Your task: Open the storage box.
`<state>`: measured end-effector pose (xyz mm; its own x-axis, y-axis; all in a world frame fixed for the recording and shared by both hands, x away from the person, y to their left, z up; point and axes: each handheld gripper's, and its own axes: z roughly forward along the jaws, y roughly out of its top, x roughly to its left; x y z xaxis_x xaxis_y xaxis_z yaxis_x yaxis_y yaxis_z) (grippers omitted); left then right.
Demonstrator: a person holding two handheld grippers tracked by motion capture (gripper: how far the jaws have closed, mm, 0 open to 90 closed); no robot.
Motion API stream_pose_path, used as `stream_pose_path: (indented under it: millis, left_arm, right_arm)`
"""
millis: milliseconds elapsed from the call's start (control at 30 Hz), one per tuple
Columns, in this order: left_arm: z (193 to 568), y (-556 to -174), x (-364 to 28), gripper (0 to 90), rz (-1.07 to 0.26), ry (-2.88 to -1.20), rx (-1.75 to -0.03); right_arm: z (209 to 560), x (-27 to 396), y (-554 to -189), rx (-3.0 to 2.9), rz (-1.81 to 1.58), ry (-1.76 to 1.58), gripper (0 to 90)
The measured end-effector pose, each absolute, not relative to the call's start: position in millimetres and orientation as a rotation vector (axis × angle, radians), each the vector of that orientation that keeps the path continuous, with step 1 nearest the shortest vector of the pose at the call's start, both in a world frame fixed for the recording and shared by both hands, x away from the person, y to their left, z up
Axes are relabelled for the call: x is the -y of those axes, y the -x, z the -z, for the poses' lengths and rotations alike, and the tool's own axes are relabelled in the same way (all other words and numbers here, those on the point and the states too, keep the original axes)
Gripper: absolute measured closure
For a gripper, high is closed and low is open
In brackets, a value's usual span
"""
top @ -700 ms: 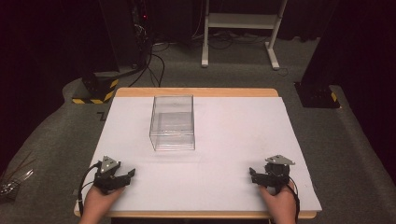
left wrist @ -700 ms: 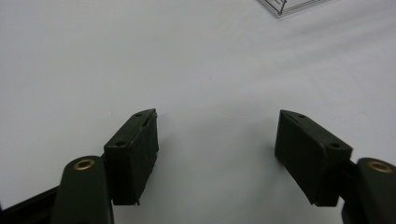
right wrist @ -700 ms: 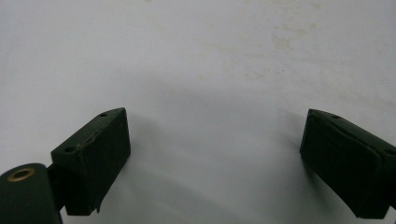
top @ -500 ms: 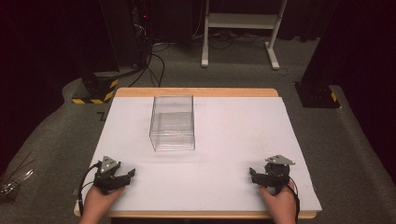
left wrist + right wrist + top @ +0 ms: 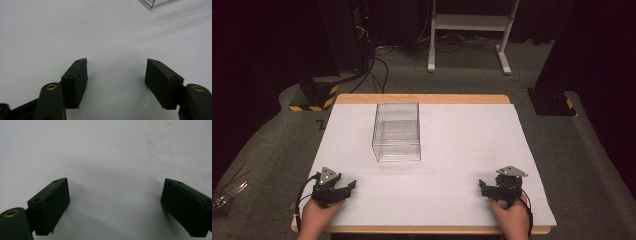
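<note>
- white table sheet (image 5: 452, 150) lies wide and bare mid-frame
- clear box (image 5: 396, 131) stands upper centre-left, near the far edge
- left gripper (image 5: 343, 187) lower left, jaws spread, empty
- right gripper (image 5: 486, 188) lower right, jaws spread, empty

Box (image 5: 396, 132) on table (image 5: 462, 150), left of centre.

Right hand-held gripper (image 5: 115, 205), jaws wide apart, over white sheet (image 5: 105, 152).
</note>
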<state>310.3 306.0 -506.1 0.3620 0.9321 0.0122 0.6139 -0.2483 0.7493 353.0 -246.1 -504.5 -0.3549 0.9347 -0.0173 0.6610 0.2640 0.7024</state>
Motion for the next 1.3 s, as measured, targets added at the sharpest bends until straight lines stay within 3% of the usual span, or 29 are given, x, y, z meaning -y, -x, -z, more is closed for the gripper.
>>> stream_pose_path:
  millis: [733,1000,1300]
  left_arm:
    - [474.5,-303.6,-281.5,40.2,-0.546,-1.845,-1.161]
    - [470.1,-313.1,-264.7,40.8,-0.544,-1.871,-1.181]
    - [464.6,-324.8,-245.5,36.4,-0.519,-1.909,-1.090]
  right_arm:
    - [504.5,246.1,-353.0,-2.109,-0.850,-1.444,8.4]
    - [504.4,246.1,-353.0,-2.111,-0.846,-1.441,8.4]
    - [504.5,246.2,-353.0,-2.110,-0.849,-1.440,8.4]
